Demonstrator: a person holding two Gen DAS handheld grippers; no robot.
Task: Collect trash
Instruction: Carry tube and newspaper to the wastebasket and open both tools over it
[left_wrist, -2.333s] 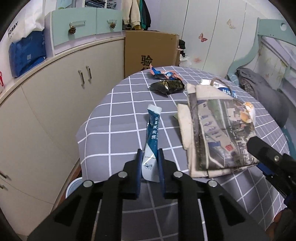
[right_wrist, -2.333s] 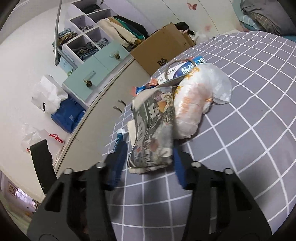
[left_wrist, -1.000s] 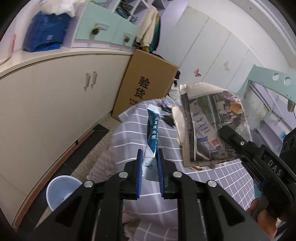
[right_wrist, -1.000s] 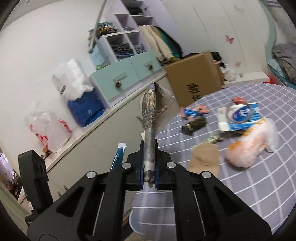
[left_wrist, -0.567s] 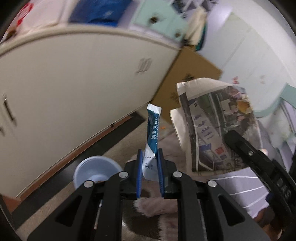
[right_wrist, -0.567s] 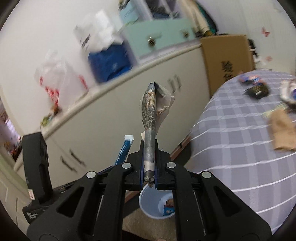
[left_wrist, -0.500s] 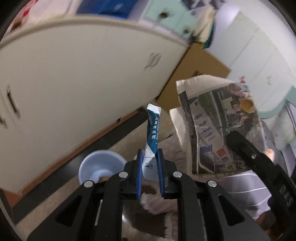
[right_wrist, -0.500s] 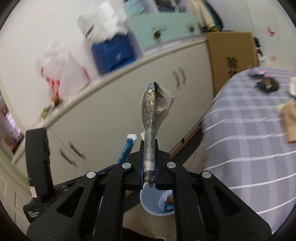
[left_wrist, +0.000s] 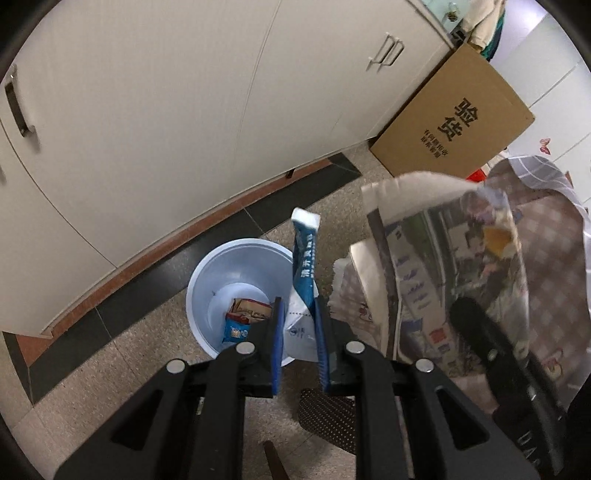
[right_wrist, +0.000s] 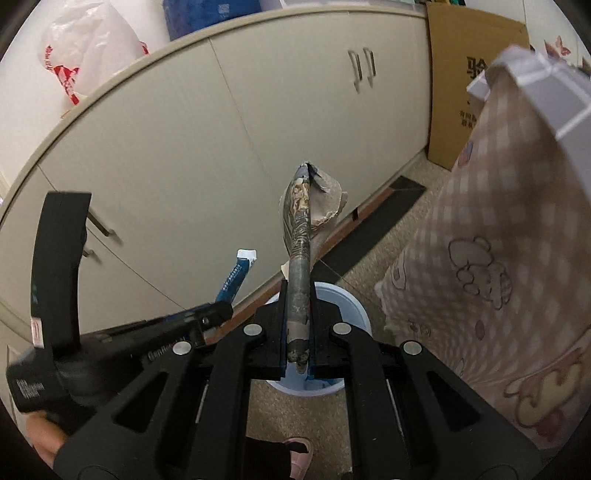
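Note:
A pale blue bin (left_wrist: 207, 280) stands on the floor with a few wrappers (left_wrist: 240, 321) at its bottom. My left gripper (left_wrist: 297, 306) hangs just over the bin's near rim with a blue and white packet (left_wrist: 304, 258) between its pads; its jaws are opening and the packet still stands upright between them. My right gripper (right_wrist: 297, 284) is shut on a folded newspaper (right_wrist: 299, 229) with brown paper tucked in it, edge-on above the bin (right_wrist: 351, 306). In the left wrist view the newspaper (left_wrist: 443, 266) spreads wide to the right of the packet.
Cream cabinet doors (left_wrist: 147, 129) curve behind the bin above a dark skirting strip. A cardboard box (left_wrist: 450, 122) stands on the floor further along. The table's hanging cloth (right_wrist: 498, 258) fills the right. A person's pink slipper (right_wrist: 299, 454) is near the bottom edge.
Both grippers have come down from the table's edge toward the floor and tilted downward. The bin now lies right under them. The left jaws stand slightly wider around the packet.

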